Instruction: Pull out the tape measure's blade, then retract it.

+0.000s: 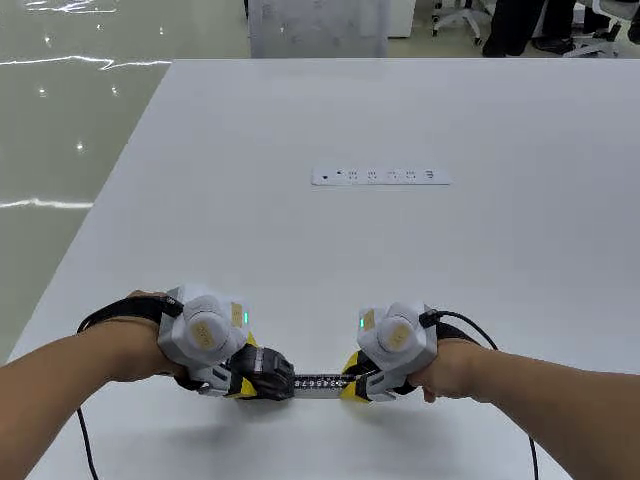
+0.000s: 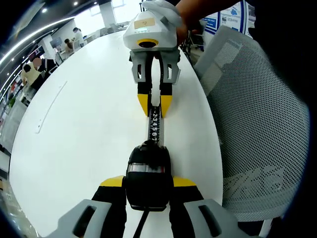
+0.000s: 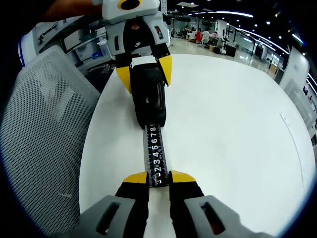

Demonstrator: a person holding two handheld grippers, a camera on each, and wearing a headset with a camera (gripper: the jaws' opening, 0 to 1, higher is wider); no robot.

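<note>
A black tape measure case [image 1: 265, 375] [image 2: 147, 173] [image 3: 151, 96] sits low over the white table near its front edge, clamped between the yellow-tipped jaws of my left gripper [image 1: 243, 378] [image 2: 148, 183]. A short length of white blade [image 1: 320, 382] [image 2: 155, 124] [image 3: 154, 151] with black numbers runs from the case to my right gripper [image 1: 355, 385] [image 3: 158, 179], which is shut on the blade's end. The two grippers face each other, a few centimetres apart.
A white power strip [image 1: 380, 177] lies flat at the table's middle, well beyond the grippers. A grey mesh chair back [image 2: 252, 129] [image 3: 44, 129] stands just off the table's near edge. Cables trail from both grippers. Office chairs and people are far behind the table.
</note>
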